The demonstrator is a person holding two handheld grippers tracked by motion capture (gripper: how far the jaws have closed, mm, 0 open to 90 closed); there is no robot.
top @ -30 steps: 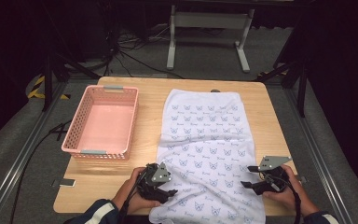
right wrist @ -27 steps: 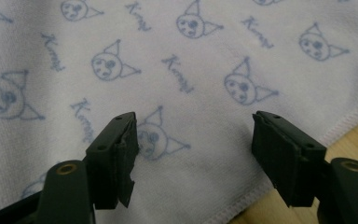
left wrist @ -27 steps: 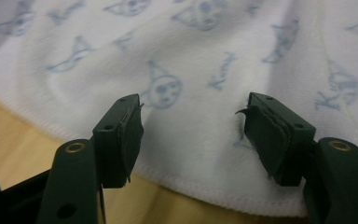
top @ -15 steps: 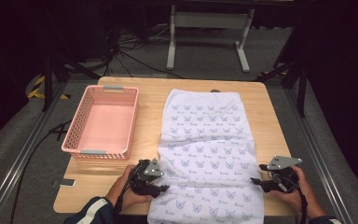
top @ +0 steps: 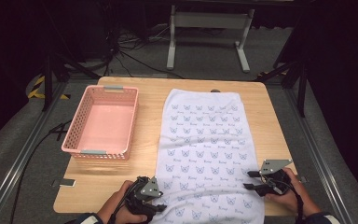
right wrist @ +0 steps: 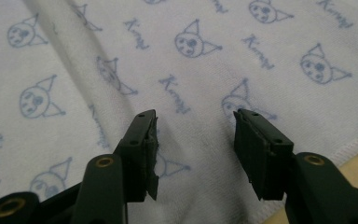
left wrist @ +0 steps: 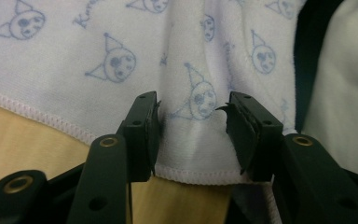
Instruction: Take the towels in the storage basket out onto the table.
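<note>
Towel, white with blue cat-face print, spread flat lengthwise on the bench, right of the pink basket, near end hanging off the bench's front edge.

Left gripper at the towel's near left corner, jaws just closing, part-way apart. Seen in the left gripper view: towel raised in a fold between the jaws, hemmed edge running across just below the pads, cloth close against both pads; firm pinch impossible to confirm.

Right gripper at the towel's near right edge, jaws also just closing, part-way apart. Seen in the right gripper view: jaws straddling flat towel, one low crease left of them, hem and bare bench off to the lower right, cloth not pinched.
</note>
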